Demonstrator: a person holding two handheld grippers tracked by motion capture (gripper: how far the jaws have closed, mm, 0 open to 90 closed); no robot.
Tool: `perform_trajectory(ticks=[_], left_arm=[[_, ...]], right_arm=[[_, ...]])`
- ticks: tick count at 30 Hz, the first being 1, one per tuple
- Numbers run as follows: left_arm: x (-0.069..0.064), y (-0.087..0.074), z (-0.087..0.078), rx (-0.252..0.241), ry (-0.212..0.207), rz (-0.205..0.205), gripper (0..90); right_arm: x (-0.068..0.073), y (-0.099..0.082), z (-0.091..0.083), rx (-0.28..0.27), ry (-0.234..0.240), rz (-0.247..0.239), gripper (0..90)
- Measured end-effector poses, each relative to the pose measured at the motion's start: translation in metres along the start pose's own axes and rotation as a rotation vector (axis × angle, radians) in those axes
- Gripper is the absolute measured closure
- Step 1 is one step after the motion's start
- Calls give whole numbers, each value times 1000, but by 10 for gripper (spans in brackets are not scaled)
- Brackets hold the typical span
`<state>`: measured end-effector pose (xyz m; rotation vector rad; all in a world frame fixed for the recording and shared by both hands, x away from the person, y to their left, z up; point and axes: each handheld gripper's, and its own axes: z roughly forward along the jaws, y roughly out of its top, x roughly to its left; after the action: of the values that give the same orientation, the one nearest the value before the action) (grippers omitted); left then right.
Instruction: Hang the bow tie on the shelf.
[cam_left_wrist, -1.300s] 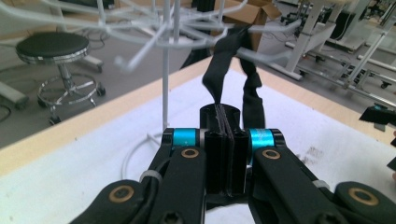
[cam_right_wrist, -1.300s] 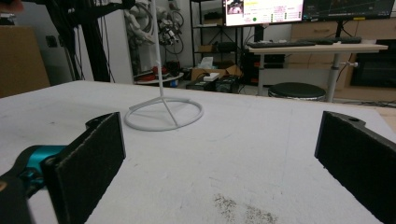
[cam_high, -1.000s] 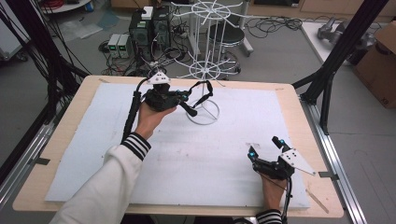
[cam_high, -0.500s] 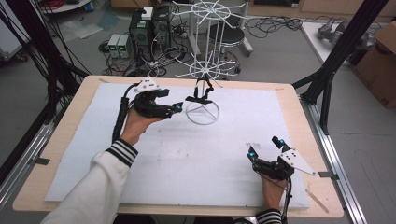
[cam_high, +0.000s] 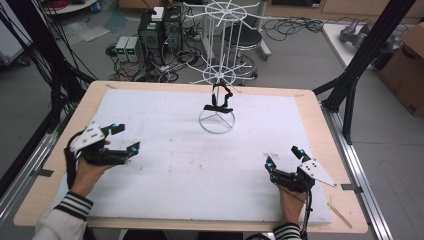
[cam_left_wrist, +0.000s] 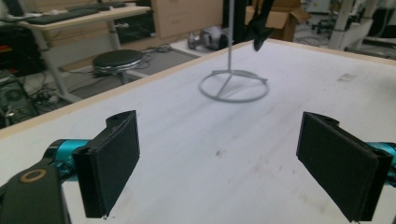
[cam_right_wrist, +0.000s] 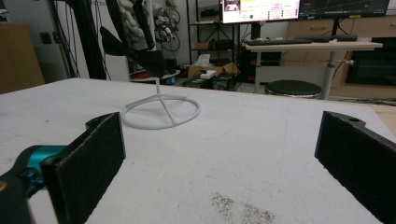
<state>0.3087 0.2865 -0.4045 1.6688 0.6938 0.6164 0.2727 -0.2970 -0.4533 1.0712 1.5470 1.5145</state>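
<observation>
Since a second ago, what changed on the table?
The left gripper let go of the black strap, which now hangs on the white wire stand. Its jaws have just been opening and now stand wide with nothing between them, and the hand has pulled back from the stand to the table's near left. The right gripper stayed put at the near right, jaws open and empty; the stand did not shift.

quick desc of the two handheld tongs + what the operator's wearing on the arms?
Left tongs and right tongs: black bodies, teal accents at the jaw mounts, flat black rectangular pads, a pale grey three-cornered plate on top, and a black cable trailing back. Sleeves are light with black-and-white striped cuffs.
</observation>
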Motion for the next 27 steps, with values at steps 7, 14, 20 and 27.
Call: perform_trajectory(ticks=[7,14,20,27], left_arm=[[6,-46,-32,-101,111,-86,138],[-4,-54,-25,-169,109,-76,144],[-5,-56,-27,-223,127,-95,146],[-7,-56,-26,-214,133,-84,148]], right_arm=[[0,0,0,2,2,-8,7],[1,0,0,-2,-3,-12,7],[1,0,0,-2,-5,-12,7],[1,0,0,-1,-8,-10,7]])
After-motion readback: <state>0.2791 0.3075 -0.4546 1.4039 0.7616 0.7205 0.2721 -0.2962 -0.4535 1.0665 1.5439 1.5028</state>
